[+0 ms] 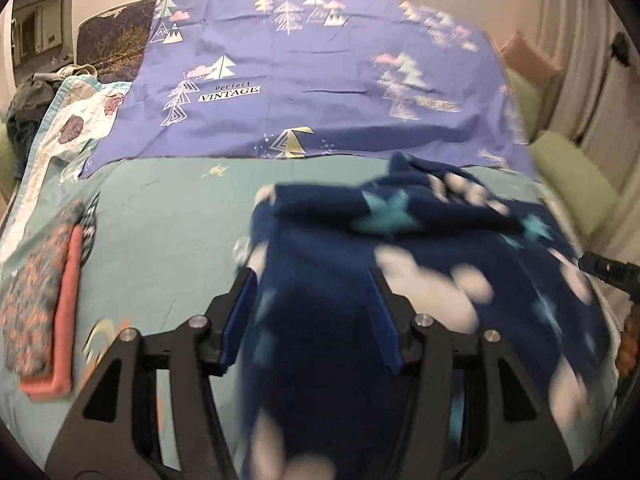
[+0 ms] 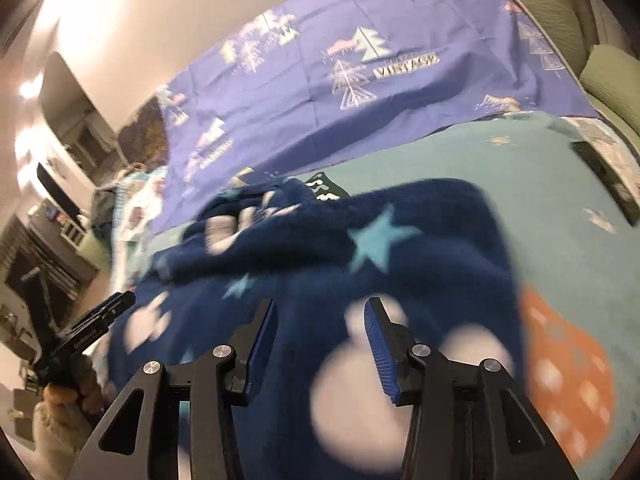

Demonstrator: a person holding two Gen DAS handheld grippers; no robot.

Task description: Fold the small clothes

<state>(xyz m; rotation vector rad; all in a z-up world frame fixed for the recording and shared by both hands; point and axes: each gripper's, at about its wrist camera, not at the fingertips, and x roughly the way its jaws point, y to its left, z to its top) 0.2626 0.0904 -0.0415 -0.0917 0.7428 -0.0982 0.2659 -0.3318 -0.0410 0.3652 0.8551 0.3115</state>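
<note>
Fleece (image 1: 400, 280): navy, with stars and pale blobs, lay rumpled on the teal bed sheet (image 1: 168, 216), its far edge bunched just short of the purple sheet (image 1: 312, 72).

Left hand-held gripper (image 1: 314, 280): jaws stood wide apart; fleece lay between and under the blue pads (image 1: 240, 320). Whether anything was held could not be told.

Right hand-held gripper (image 2: 320, 308): jaws likewise wide apart over the fleece (image 2: 360, 248), nothing pinched.

Folded patterned garment (image 1: 40, 304): coral-edged, well left of the fleece, on the bed sheet.

Green cushions (image 1: 572, 176): right of the fleece, off the bed.
</note>
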